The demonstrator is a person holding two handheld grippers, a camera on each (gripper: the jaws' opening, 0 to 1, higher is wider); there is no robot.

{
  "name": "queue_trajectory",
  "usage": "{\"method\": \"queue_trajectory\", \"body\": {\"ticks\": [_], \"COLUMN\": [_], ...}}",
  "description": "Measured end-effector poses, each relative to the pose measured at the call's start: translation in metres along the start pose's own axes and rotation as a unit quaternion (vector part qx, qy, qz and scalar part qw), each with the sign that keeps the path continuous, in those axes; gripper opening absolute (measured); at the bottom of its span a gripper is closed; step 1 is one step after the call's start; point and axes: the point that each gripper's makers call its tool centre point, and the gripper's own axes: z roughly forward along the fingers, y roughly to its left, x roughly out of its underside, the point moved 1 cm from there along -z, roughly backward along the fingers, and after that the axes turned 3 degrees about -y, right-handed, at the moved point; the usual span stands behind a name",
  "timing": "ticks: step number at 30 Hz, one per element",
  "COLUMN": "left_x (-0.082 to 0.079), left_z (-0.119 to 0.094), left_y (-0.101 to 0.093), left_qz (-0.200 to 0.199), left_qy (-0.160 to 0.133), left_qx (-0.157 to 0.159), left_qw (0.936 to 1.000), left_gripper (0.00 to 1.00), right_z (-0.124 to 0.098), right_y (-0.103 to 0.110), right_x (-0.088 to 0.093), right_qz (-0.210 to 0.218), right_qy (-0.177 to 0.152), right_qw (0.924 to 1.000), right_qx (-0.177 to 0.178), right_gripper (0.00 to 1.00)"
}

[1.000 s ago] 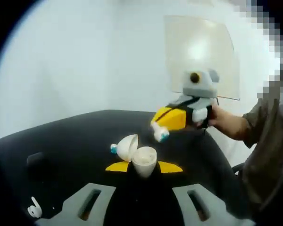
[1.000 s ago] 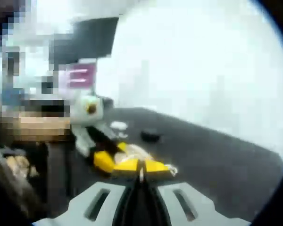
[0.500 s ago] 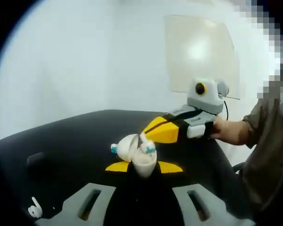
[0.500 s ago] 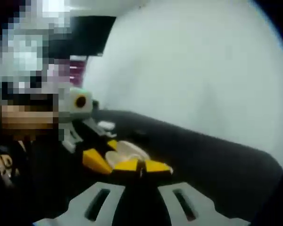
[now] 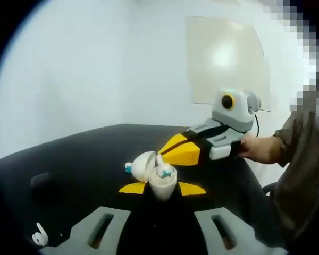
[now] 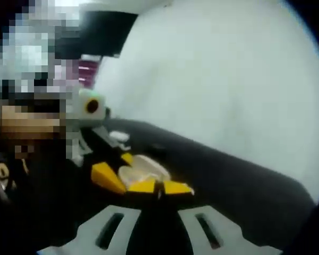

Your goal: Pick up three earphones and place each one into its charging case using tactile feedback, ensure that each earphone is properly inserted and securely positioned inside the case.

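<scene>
Here my left gripper (image 5: 162, 189) pinches the open charging case (image 5: 160, 179) between its yellow tips, the white cup upright and its lid (image 5: 143, 164) tipped back to the left. My right gripper (image 5: 160, 157) comes in from the right in the left gripper view, its yellow tips pressed on an earphone (image 5: 161, 168) whose lower end sits at the mouth of the case; whether it is fully seated I cannot tell. In the right gripper view, my right gripper (image 6: 158, 189) has its jaws drawn nearly together, only a thin sliver showing between them, with the pale case (image 6: 140, 169) just beyond and the left gripper (image 6: 109, 178) alongside it to the left.

The black table (image 5: 80, 154) lies open all around the case: a broad bare stretch to the left and behind, up to the curved far edge where the white wall (image 5: 95, 64) begins. A second earphone (image 5: 39, 235) lies well apart at the lower left, close to the near edge. A dark low object (image 5: 41, 179) sits on the left part of the table, too dim to name. On the right, the person's hand (image 5: 259, 149) and sleeve (image 5: 300, 159) crowd that side of the table.
</scene>
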Motion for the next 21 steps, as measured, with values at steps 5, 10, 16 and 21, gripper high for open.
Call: {"method": "queue_trajectory", "body": {"ticks": [5,10,16,21], "left_x": [0.0,0.0,0.0,0.0], "left_z": [0.0,0.0,0.0,0.0], "left_y": [0.0,0.0,0.0,0.0], "left_qz": [0.0,-0.001,0.0,0.001], "left_qy": [0.0,0.0,0.001,0.001], "left_qx": [0.0,-0.001,-0.001,-0.001], "left_qw": [1.0,1.0,1.0,1.0], "left_gripper": [0.18,0.18,0.18,0.18], "right_z": [-0.002,-0.007,-0.019,-0.022], "right_y": [0.001,0.003,-0.005,-0.018], "right_x": [0.0,0.001,-0.014,-0.021], "right_qz": [-0.004,-0.014,0.048,0.109], "right_qy": [0.002,0.011,-0.024,-0.039], "right_qw": [1.0,0.9998,0.9985,0.9921], "right_qx": [-0.003,-0.008,-0.013,-0.047], "right_gripper": [0.06,0.08,0.12,0.21]}}
